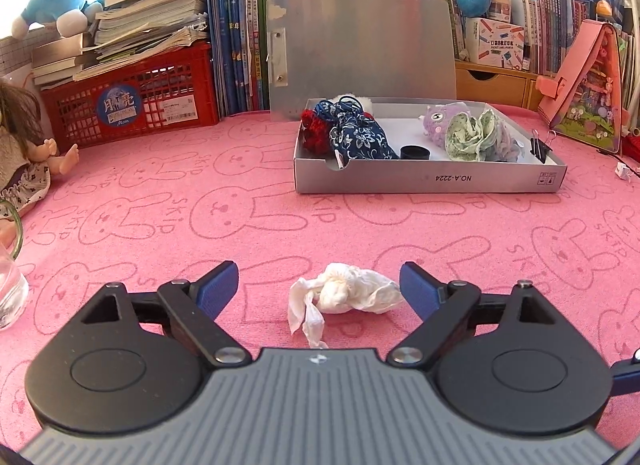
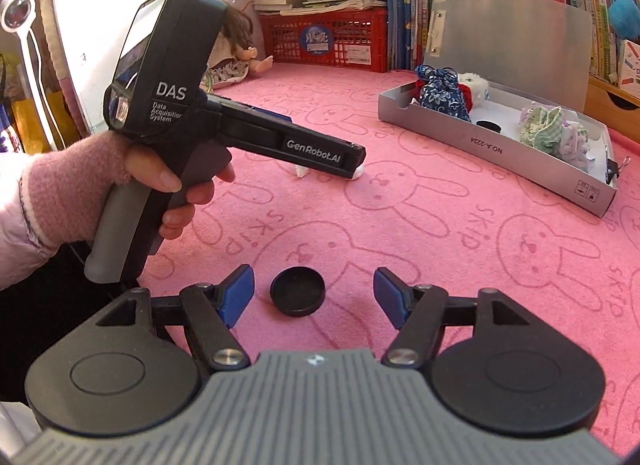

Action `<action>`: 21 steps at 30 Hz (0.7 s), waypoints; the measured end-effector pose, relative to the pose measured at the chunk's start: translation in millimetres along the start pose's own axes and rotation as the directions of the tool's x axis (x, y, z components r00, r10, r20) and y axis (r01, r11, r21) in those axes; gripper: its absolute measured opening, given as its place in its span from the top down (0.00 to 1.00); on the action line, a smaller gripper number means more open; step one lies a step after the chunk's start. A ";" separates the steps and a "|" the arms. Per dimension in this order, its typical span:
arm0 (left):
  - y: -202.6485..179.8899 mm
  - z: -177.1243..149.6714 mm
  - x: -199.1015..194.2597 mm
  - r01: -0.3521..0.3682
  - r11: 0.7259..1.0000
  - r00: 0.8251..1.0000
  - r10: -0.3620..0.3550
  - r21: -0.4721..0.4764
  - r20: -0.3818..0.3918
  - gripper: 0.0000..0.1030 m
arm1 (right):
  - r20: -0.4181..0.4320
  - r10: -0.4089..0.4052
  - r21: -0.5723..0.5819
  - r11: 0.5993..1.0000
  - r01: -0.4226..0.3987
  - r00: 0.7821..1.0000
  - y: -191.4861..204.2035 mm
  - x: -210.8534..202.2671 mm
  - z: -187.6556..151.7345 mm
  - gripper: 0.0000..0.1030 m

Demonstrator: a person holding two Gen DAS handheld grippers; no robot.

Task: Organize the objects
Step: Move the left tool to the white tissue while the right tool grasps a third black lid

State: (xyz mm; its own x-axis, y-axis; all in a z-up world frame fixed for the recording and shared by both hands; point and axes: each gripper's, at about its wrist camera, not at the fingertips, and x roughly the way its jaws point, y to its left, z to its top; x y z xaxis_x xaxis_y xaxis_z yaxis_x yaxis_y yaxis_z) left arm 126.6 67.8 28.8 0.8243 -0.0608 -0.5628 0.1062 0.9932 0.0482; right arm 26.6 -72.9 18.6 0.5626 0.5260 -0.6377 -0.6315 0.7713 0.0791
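A crumpled white tissue (image 1: 344, 297) lies on the pink rabbit-print cloth between the open blue fingers of my left gripper (image 1: 318, 289), not touched. A black round lid (image 2: 297, 291) lies on the cloth between the open fingers of my right gripper (image 2: 314, 295). The grey cardboard box (image 1: 432, 181) stands further back and holds a blue floral pouch (image 1: 356, 137), a red knitted item, a black lid (image 1: 415, 153), a purple plush (image 1: 438, 125) and a green cloth (image 1: 472, 137). The box also shows in the right wrist view (image 2: 500, 153), with the left gripper body (image 2: 256, 133) hand-held over the tissue.
A red crate (image 1: 132, 101) with stacked books stands at the back left beside a doll (image 1: 28, 153). A glass (image 1: 10, 289) stands at the left edge. A black binder clip (image 1: 540, 147) sits on the box's right rim. A pink toy house (image 1: 588, 93) stands at the right.
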 end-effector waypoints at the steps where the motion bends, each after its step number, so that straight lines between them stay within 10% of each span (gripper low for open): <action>1: -0.2 -0.4 1.2 -0.001 1.000 1.000 0.001 0.001 -0.002 0.11 | -0.004 -0.003 -0.016 1.000 0.003 1.000 3.9 2.0 -2.0 0.25; 10: -4.1 -2.3 9.2 -0.005 1.000 1.000 0.005 -0.011 -0.005 0.10 | 0.015 -0.095 -0.037 0.995 0.095 0.995 10.9 3.0 -4.6 0.64; 21: -15.7 -6.9 0.4 0.020 1.000 1.000 -0.020 0.009 0.017 0.44 | 0.042 -0.210 0.055 0.977 0.207 0.977 -17.1 -5.8 0.3 0.64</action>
State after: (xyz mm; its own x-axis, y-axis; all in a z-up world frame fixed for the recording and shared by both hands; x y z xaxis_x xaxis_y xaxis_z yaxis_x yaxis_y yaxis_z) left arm 121.4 52.8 22.1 0.8317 -0.0821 -0.5492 0.1273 0.9909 0.0446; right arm 34.3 -89.1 21.2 0.7045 0.3674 -0.6072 -0.4710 0.8820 -0.0128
